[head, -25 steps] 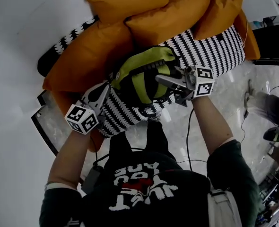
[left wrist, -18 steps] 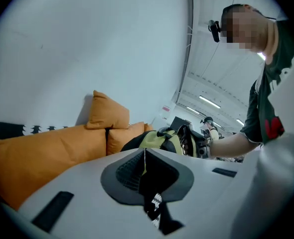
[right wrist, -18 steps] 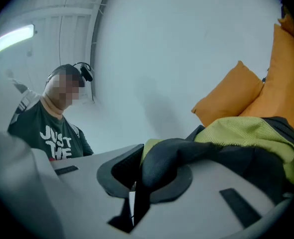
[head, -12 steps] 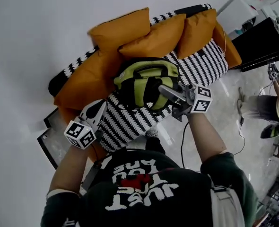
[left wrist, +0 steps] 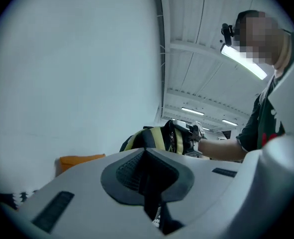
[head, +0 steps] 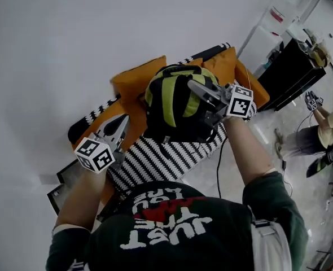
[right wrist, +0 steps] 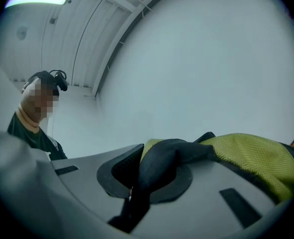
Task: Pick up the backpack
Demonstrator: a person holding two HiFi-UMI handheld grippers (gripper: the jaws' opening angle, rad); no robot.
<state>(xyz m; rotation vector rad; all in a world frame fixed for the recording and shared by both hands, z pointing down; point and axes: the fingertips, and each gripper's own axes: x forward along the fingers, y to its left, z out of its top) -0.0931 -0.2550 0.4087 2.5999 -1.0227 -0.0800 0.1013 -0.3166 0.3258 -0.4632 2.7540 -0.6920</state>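
The yellow-green and black backpack [head: 175,103] hangs in the air above the sofa. My right gripper [head: 199,90] is shut on its black top strap [right wrist: 172,156], which is pinched between the pads; the yellow mesh [right wrist: 251,156] spreads to the right of the jaws. My left gripper [head: 119,130] is left of the backpack and apart from it. Its jaws are shut with nothing in them [left wrist: 146,171]. The left gripper view shows the backpack [left wrist: 154,138] and the right gripper [left wrist: 189,133] beyond the jaws.
Below stands a black-and-white patterned sofa [head: 166,157] with orange cushions [head: 134,79] against a white wall. A black cabinet [head: 290,66] stands at the right. Another person [head: 324,131] is on the floor side at far right. A cable [head: 218,168] hangs from my right hand.
Both grippers have risen. The backpack has come up off the sofa seat with the right gripper. The left gripper stays off the backpack.
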